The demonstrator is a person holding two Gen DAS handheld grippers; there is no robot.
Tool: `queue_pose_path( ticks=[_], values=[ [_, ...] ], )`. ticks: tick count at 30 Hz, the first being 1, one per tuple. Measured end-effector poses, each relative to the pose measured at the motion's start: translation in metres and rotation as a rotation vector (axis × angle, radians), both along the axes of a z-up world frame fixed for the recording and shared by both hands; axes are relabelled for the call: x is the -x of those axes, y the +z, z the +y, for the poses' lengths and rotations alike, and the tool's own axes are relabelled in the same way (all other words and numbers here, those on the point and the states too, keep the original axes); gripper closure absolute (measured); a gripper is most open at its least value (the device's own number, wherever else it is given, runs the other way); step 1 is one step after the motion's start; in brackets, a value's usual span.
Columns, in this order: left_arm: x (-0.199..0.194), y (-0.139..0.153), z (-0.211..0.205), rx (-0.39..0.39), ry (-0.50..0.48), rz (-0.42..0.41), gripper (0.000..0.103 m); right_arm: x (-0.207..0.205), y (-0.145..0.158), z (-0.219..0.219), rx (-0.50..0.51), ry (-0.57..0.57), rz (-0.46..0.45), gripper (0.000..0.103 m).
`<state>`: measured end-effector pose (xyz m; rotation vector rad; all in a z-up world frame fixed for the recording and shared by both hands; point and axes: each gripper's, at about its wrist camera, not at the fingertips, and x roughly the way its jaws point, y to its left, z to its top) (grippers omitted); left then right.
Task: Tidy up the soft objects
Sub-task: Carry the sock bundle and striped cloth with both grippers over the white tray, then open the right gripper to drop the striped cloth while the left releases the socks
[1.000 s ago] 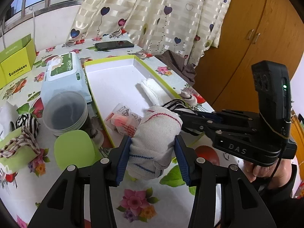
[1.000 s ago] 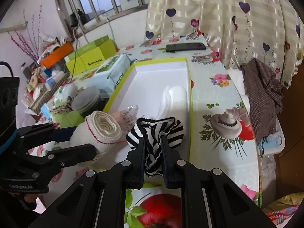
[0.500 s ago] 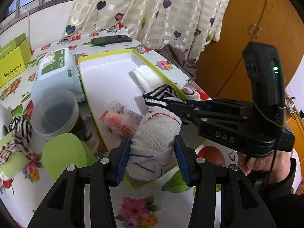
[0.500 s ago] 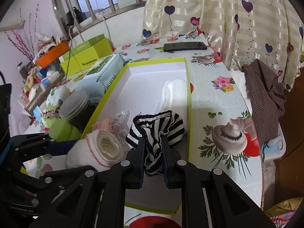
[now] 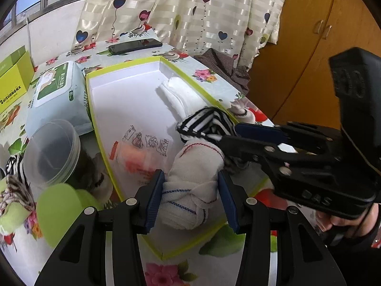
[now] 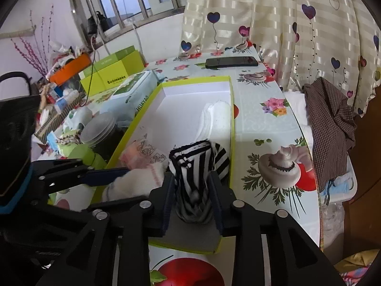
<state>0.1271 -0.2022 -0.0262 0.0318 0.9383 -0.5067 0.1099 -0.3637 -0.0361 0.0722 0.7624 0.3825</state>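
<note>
Right gripper (image 6: 192, 199) is opening around the striped sock (image 6: 198, 166); let it settle in the tray (image 6: 232, 109) at 12 o'clock of the left gripper (image 5: 190, 199), which grasps the white sock roll (image 5: 194, 183).

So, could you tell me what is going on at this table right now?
A person holding a gripper in each hand is packing rolled soft items into the white box with a green rim. The left gripper is clamped on a white rolled cloth over the box's near end. The right gripper is opening around a black-and-white striped roll, which stands inside the box beside a folded white cloth.
</note>
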Motion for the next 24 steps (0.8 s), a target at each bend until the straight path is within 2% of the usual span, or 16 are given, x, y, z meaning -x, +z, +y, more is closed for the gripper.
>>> queue_pose_path(
  ticks=[7, 16, 24],
  values=[
    [0.000, 0.000, -0.001, -0.001, 0.017, -0.003, 0.055, 0.009, 0.008, -0.010, -0.007, -0.031, -0.027, 0.059],
    [0.013, 0.017, 0.017, 0.060, 0.046, -0.039, 0.055, 0.021, 0.018, -0.011, -0.006, -0.046, -0.053, 0.057],
    [0.035, 0.037, 0.041, 0.108, 0.070, -0.072, 0.055, 0.034, 0.030, 0.007, -0.001, -0.015, -0.077, 0.057]
  ],
)
